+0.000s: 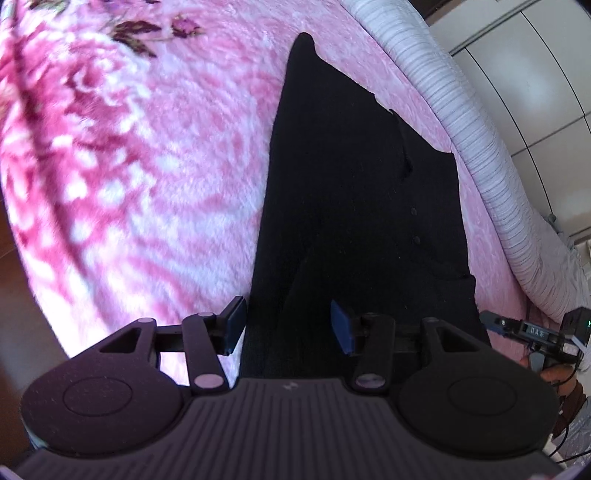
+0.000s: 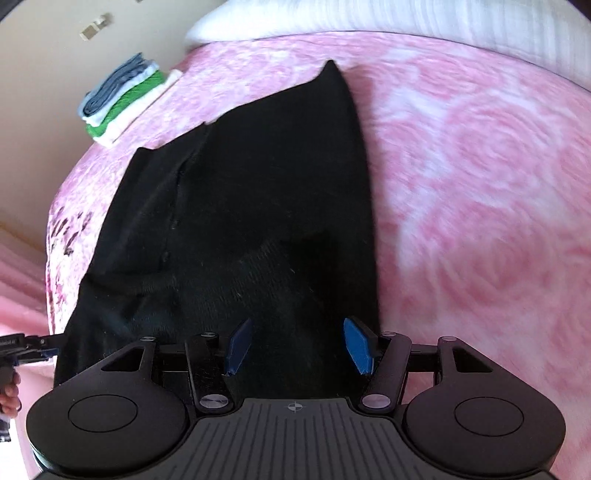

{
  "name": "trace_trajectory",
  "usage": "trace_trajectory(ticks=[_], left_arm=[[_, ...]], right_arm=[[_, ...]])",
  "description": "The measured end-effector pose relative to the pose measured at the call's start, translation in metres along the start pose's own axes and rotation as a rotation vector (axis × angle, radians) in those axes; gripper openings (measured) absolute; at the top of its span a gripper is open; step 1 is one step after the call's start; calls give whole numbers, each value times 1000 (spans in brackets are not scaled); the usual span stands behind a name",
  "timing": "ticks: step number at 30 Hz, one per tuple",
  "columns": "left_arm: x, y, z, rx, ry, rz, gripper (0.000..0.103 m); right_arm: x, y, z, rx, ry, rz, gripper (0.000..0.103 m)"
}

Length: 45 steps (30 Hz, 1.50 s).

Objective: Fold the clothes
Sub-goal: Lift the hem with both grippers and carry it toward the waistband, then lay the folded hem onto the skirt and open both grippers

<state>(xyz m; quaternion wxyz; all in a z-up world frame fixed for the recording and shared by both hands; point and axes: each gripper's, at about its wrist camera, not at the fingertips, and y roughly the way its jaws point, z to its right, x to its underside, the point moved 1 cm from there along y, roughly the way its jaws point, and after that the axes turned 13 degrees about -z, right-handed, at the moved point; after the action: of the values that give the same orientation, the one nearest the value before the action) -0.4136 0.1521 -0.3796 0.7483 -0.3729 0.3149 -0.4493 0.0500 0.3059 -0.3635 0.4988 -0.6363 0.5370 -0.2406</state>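
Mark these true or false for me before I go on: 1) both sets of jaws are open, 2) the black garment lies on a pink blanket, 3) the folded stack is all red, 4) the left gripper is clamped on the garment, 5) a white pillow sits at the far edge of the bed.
1. True: the left gripper and the right gripper both show their jaws spread apart.
2. True: the black garment lies on the pink floral blanket.
3. False: the folded stack shows grey-blue, white and green layers.
4. False: the left gripper's jaws stand open, gripping nothing.
5. True: a white pillow lies beyond the blanket.
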Motion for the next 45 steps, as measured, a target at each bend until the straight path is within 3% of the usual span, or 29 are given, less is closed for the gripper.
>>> trace_trajectory(ticks=[4,6,7,8,10,19,23,27,30,32,34,37,39,40,45], left_arm=[[-7,6,8,-30,73,7,41],[-7,10,12,-49,128,5,28],[-6,10,15,-60,162,6,15],[-5,10,18,-68,194,10,14],[-2,8,22,-80,229,24,12],[3,-17,38,-85,280,124,11],[-2,-15,39,-92,271,121,11],[-8,-6,30,-132,223,59,21],[-7,-15,32,-135,225,93,28],[-7,-20,36,-140,255,116,39],[-9,-18,39,-151,287,116,39],[-11,-7,48,-153,377,103,31],[-9,6,54,-201,449,69,10],[-7,8,57,-217,469,73,10],[0,0,64,-243,509,116,10]], right_arm=[[-4,18,0,-2,-12,-16,59],[-4,22,-2,-7,-17,-18,54],[-4,21,-3,-2,-28,-16,33],[-4,20,-5,4,-38,-14,16],[-2,16,-8,17,-62,-2,9],[-1,-20,-33,92,-176,139,6],[-5,-24,-38,100,-177,187,6],[-11,-6,-33,118,-138,111,6],[-15,10,-27,131,-102,36,8],[-14,10,-24,123,-84,36,18],[-13,10,-22,133,-77,41,35],[-11,8,-22,151,-90,50,39],[-7,6,-25,156,-113,61,36],[-6,5,-26,158,-124,66,10],[3,-2,-34,169,-179,95,6]])
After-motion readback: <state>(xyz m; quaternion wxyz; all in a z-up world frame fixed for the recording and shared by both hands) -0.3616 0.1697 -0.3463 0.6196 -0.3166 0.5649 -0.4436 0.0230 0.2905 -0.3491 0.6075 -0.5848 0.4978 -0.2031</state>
